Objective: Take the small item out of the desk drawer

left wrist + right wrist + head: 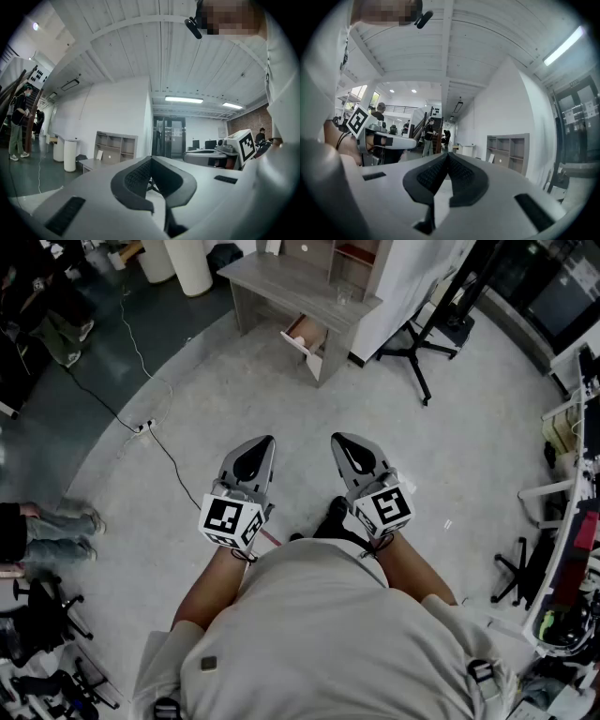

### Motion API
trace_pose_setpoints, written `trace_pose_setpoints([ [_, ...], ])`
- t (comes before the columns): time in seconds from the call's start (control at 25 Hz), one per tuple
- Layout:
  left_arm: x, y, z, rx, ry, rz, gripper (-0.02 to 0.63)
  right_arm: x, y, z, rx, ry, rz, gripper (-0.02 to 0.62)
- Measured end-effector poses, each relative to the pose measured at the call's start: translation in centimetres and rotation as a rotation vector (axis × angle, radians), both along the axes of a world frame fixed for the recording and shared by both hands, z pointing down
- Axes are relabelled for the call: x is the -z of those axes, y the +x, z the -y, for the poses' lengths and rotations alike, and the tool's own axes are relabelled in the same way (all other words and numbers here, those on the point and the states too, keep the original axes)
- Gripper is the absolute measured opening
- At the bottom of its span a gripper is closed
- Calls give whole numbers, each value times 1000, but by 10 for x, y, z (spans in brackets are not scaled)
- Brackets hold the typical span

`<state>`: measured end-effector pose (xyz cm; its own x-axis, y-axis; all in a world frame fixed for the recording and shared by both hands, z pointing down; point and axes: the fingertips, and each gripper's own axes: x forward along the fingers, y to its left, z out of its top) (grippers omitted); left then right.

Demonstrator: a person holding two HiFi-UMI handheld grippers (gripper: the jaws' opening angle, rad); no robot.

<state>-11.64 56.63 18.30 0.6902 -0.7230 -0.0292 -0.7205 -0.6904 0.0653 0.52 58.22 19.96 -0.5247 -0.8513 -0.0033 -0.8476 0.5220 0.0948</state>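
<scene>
Floor lies open from the left gripper and right gripper, jaws together on nothing, to the far desk; its drawer juts out, contents unclear.

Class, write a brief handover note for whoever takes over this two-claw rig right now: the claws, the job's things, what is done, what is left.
Left claw: shut, empty, held level.
Right claw: shut, empty, held level.
Things: the grey wooden desk stands well ahead, out of reach. Its drawer is pulled open. The small item cannot be made out from here.
Done: drawer open; nothing picked up.
Left: walk to the desk, open a claw, find the item in the drawer, lift it out.
</scene>
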Motion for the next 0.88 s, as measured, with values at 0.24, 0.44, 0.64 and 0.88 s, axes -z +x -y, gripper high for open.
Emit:
trace_pose_setpoints([
  [0.24, -1, 2, 5, 10, -1, 2, 12, 0, 3, 5, 9, 2, 1, 20],
  [0.44, -3, 6, 14, 19, -5, 8, 12, -2, 6, 16, 33, 6, 2, 20],
  [0.64, -5, 14, 26, 30, -16, 8, 12, -4, 14, 28, 43, 5, 4, 20],
  [0.88, -8, 46, 54, 35, -31, 25, 12, -9, 49, 58, 16, -2, 0, 21],
])
